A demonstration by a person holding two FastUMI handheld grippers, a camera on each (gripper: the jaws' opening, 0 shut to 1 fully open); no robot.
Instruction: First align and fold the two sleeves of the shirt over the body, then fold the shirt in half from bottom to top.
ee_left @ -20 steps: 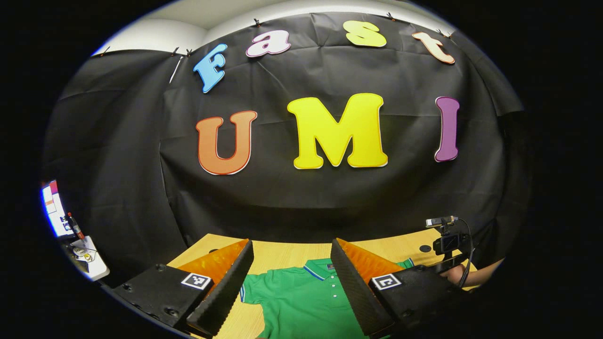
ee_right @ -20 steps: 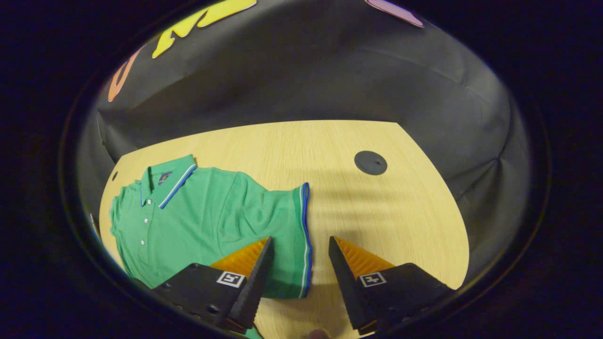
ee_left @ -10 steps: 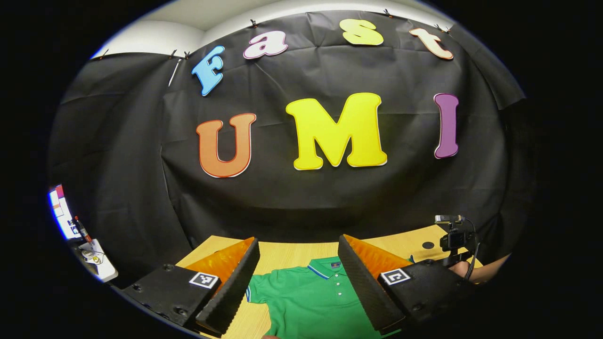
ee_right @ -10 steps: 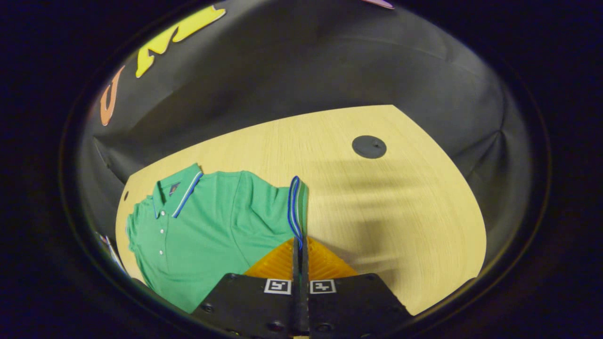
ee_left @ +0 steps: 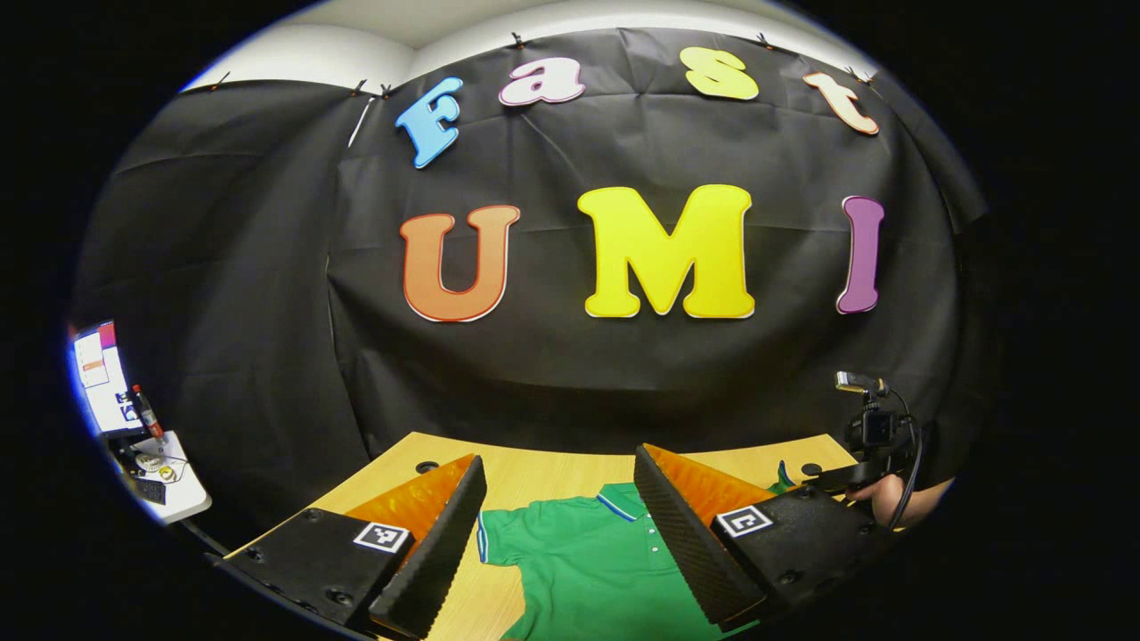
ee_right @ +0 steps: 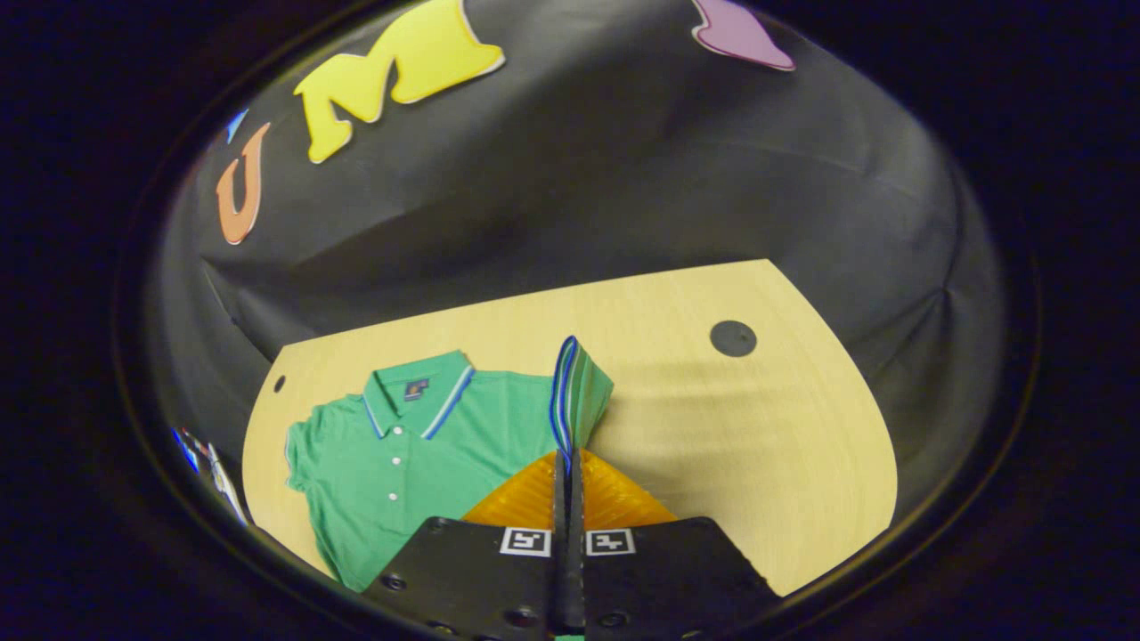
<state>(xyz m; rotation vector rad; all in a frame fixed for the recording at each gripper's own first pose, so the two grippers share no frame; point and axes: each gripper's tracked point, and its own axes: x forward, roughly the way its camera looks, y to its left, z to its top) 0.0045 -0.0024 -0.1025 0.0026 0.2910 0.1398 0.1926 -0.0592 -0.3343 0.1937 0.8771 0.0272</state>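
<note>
now r tongs (ee_right: 566, 458) clamped on shirt (ee_right: 401, 463) sleeve (ee_right: 579, 392), lifted; l tongs (ee_left: 557, 499) wide apart above shirt.

Soft, matt green knit-cloth polo shirt (ee_right: 419, 463) lies on the smooth, pale wood-grain counter (ee_right: 748, 445) ahead of the hand-held gripper (ee_right: 567, 463).

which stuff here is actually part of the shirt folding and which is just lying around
Part of the job:
green polo shirt
its sleeve, pinched and lifted
right gripper, shut on the sleeve
left gripper, open above the shirt

Just lying about:
wooden table
black round cap
screen
</note>
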